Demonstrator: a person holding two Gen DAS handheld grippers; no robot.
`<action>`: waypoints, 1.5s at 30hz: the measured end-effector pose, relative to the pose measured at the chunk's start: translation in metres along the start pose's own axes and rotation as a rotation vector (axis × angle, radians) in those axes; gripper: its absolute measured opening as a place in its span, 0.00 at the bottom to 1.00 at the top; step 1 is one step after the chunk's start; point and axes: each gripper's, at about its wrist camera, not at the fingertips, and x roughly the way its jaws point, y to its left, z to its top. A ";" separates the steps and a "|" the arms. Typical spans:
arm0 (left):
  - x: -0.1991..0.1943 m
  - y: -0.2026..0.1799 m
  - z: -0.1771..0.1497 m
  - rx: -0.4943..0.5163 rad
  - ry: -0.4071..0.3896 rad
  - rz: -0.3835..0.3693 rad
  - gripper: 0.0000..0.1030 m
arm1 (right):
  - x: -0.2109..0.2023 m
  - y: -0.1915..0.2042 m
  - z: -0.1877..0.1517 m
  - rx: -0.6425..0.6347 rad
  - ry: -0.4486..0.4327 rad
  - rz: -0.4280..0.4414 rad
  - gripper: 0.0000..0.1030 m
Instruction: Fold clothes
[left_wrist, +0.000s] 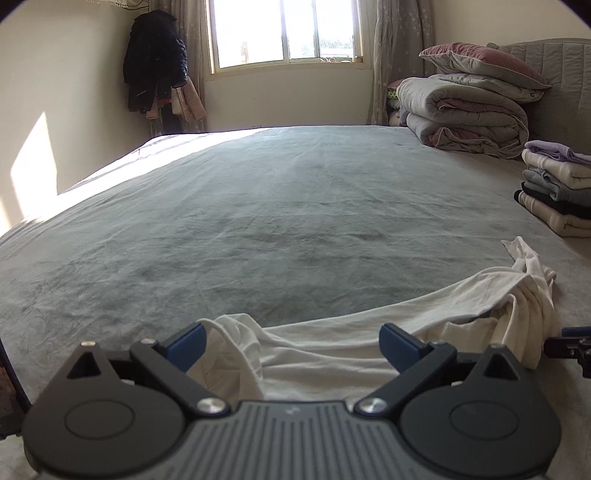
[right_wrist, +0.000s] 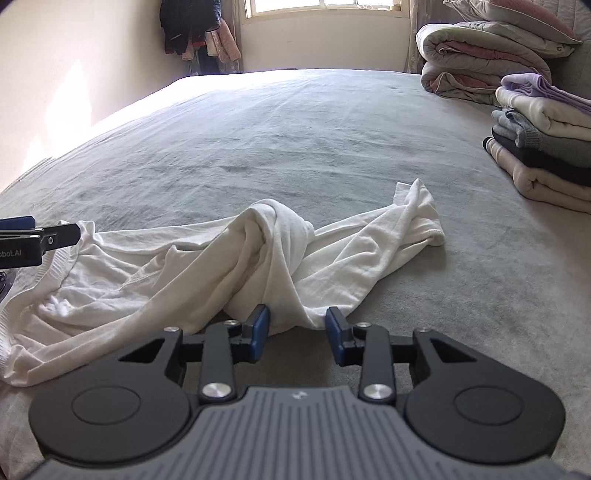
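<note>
Both tools, left (left_wrist: 291, 345) and right (right_wrist: 297, 325), gaped open, gripping nothing, over a twisted white shirt (right_wrist: 207, 266) on the bed (right_wrist: 295, 140); pinching only one layer risked tightening the knot

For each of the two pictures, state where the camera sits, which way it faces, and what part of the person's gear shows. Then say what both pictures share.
Left wrist: on the left gripper, low over the bed, facing the window; its open fingers straddle the white shirt.
Right wrist: on the right gripper, same direction; open fingers at the shirt's near edge; left gripper shows at left.
Shared: shirt, bed, folded clothes stack.
</note>
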 end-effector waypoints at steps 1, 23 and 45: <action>0.002 -0.001 0.000 0.002 0.008 0.001 0.97 | 0.003 0.001 0.002 -0.024 0.010 -0.013 0.12; 0.032 0.005 -0.003 -0.040 0.126 0.025 0.97 | 0.038 -0.003 0.111 -0.177 -0.143 -0.225 0.04; 0.037 0.007 0.003 -0.103 0.124 -0.017 0.97 | 0.082 -0.045 0.120 -0.068 0.028 -0.211 0.50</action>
